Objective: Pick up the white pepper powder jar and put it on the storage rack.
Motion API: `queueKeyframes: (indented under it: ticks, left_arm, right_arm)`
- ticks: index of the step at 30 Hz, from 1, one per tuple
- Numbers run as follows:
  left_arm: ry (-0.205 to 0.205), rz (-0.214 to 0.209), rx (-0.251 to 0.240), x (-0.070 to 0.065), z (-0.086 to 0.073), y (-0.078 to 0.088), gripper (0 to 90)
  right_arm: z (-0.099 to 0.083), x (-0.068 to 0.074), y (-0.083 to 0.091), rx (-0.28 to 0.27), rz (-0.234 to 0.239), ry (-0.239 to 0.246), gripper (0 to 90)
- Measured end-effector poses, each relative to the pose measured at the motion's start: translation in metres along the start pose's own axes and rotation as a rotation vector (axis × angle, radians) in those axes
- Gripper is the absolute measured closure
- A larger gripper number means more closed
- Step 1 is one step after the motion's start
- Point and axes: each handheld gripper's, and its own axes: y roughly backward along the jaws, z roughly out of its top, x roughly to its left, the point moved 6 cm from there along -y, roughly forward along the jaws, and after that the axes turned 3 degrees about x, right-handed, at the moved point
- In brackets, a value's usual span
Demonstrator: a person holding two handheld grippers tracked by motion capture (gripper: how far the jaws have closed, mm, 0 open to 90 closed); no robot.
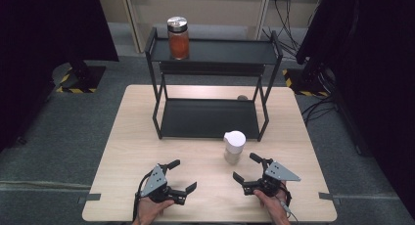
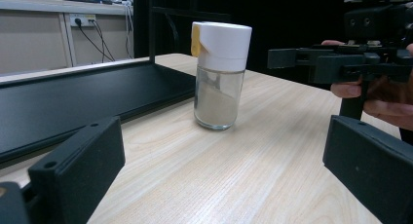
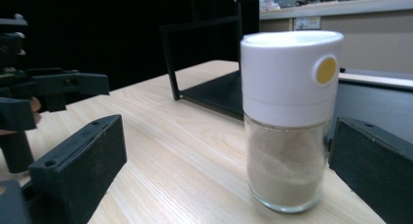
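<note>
A glass shaker point(image 1: 234, 146) with a white cap and pale powder stands upright on the wooden table point(image 1: 127, 151), just in front of the black rack point(image 1: 210, 118). My right gripper point(image 1: 246, 167) is open right beside it, low on the table. In the right gripper view the shaker point(image 3: 287, 121) stands close between the jaws, nearer the right one, with no contact visible. My left gripper point(image 1: 183, 175) is open and holds nothing, farther left. In the left gripper view the shaker point(image 2: 218, 83) stands well ahead, with the right gripper point(image 2: 311, 58) to its right.
A jar of orange contents with a metal lid point(image 1: 177, 39) stands on the rack's top shelf point(image 1: 225, 51). The lower shelf point(image 1: 205, 118) is bare. A small brown object point(image 1: 242, 98) lies behind the rack. Bare tabletop spreads left of the grippers.
</note>
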Motion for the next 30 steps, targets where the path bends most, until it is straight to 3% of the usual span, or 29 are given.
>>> queueKeyframes:
  ticks: [21, 30]
  left_arm:
    - [-0.006, 0.008, 0.006, 0.001, 0.0, 0.0, 0.3]
    - [0.02, 0.008, 0.006, 0.003, 0.0, 0.0, 0.3]
  right_arm:
    - [0.009, -0.009, -0.023, 0.018, -0.085, 0.027, 0.4]
    - [0.011, -0.013, -0.034, 0.023, -0.114, 0.031, 0.9]
